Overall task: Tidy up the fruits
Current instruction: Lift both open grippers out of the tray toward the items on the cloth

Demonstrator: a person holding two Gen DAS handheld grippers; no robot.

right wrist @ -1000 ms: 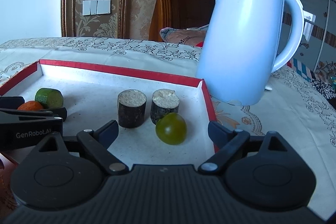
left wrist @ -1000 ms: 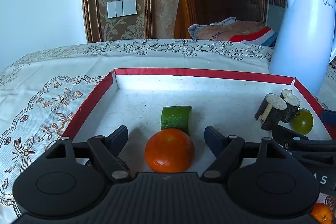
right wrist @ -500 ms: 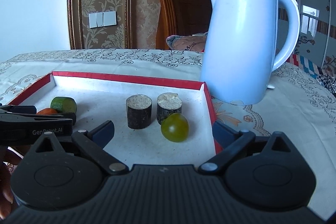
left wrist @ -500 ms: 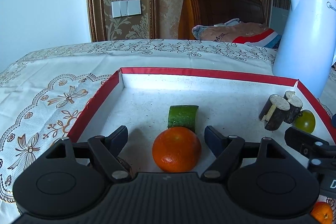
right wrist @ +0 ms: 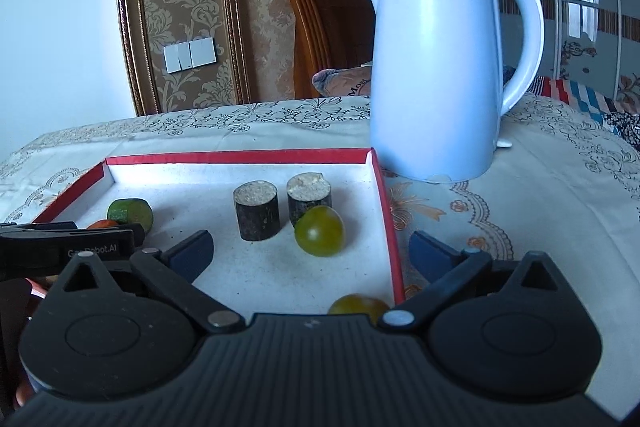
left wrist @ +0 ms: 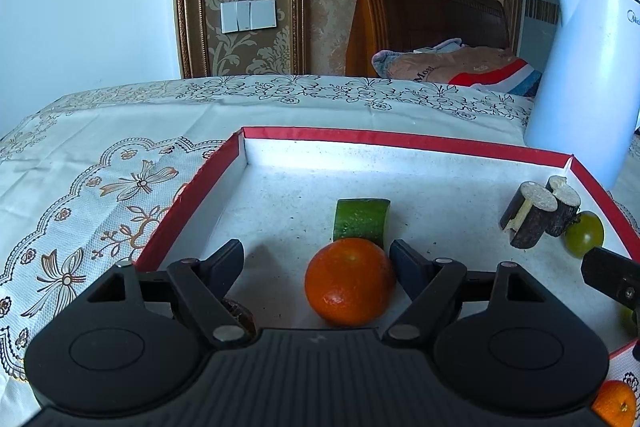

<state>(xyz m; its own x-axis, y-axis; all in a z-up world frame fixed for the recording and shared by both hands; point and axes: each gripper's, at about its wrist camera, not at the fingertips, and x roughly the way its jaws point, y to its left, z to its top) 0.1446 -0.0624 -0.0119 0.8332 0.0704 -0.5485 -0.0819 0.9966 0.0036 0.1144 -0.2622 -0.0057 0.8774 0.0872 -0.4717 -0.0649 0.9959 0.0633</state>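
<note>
Left wrist view: we see left gripper point(left wrist: 316, 261) open around orange point(left wrist: 349, 281) in red-rimmed tray point(left wrist: 400, 137); right gripper point(right wrist: 310, 253), jaws just widened, holds nothing.

The left gripper point(left wrist: 317, 261) points slightly downward, jaws partly apart and level with each other, pads gripping nothing. The right gripper point(right wrist: 311, 251) also tilts gently down; its jaws have just been opening and stand wide, empty.

Both wrist cameras look forward, slightly downward, close over the shared red-rimmed tray point(left wrist: 400, 139), side by side.
</note>
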